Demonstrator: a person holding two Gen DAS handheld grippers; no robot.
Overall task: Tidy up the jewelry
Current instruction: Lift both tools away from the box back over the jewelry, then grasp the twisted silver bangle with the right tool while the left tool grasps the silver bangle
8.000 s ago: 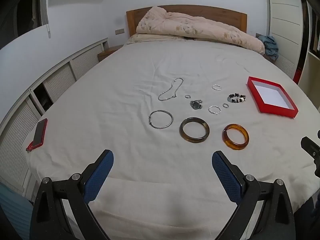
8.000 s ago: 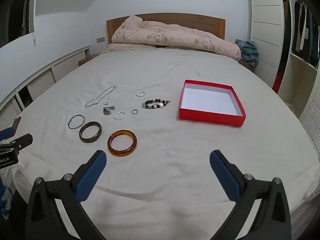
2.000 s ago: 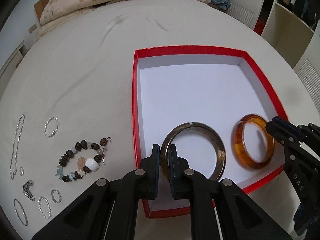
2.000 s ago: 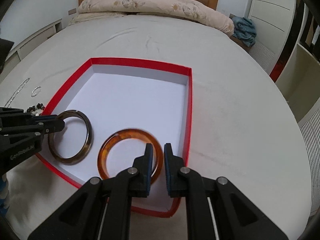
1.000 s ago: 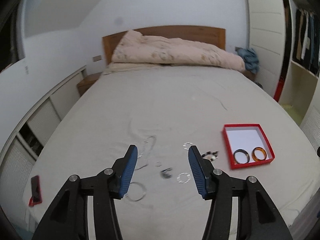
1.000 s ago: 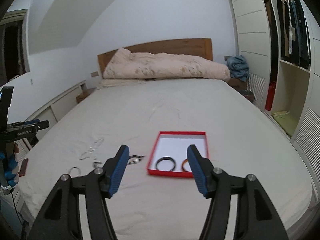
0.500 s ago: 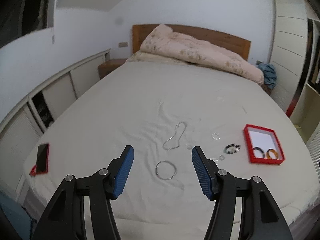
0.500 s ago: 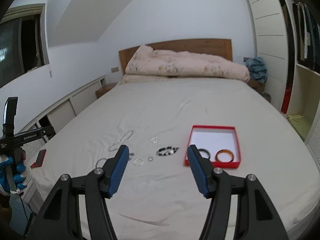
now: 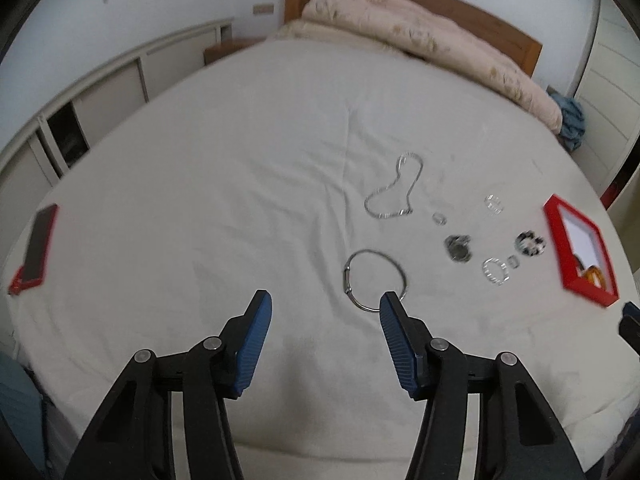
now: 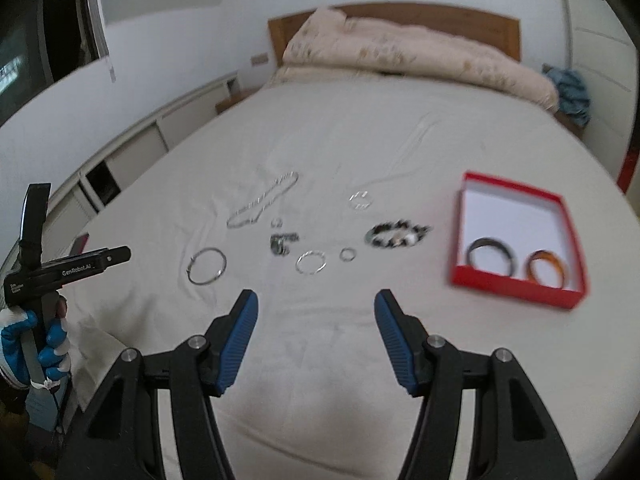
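Observation:
My left gripper [image 9: 325, 308] is open and empty above the bed's near edge, just short of a thin silver bangle [image 9: 375, 279]. My right gripper [image 10: 315, 308] is open and empty too. A red box [image 10: 520, 236] at the right holds a dark bangle [image 10: 491, 254] and an amber bangle [image 10: 546, 267]. On the sheet lie a silver chain [image 9: 394, 192], a beaded bracelet [image 10: 396, 235], a dark clasp piece [image 9: 458, 248] and several small silver rings [image 10: 310, 262]. The box also shows in the left wrist view [image 9: 580, 250].
A phone in a red case [image 9: 36, 248] lies at the bed's left edge. A folded duvet [image 9: 420, 40] lies against the wooden headboard. White cupboards run along the left wall. The left gripper's handle [image 10: 64, 270] shows in the right wrist view.
Both grippers have come down and closer to the bed since half a second ago. The jewelry and the box look larger. Both bangles stay in the box, and both grippers remain open.

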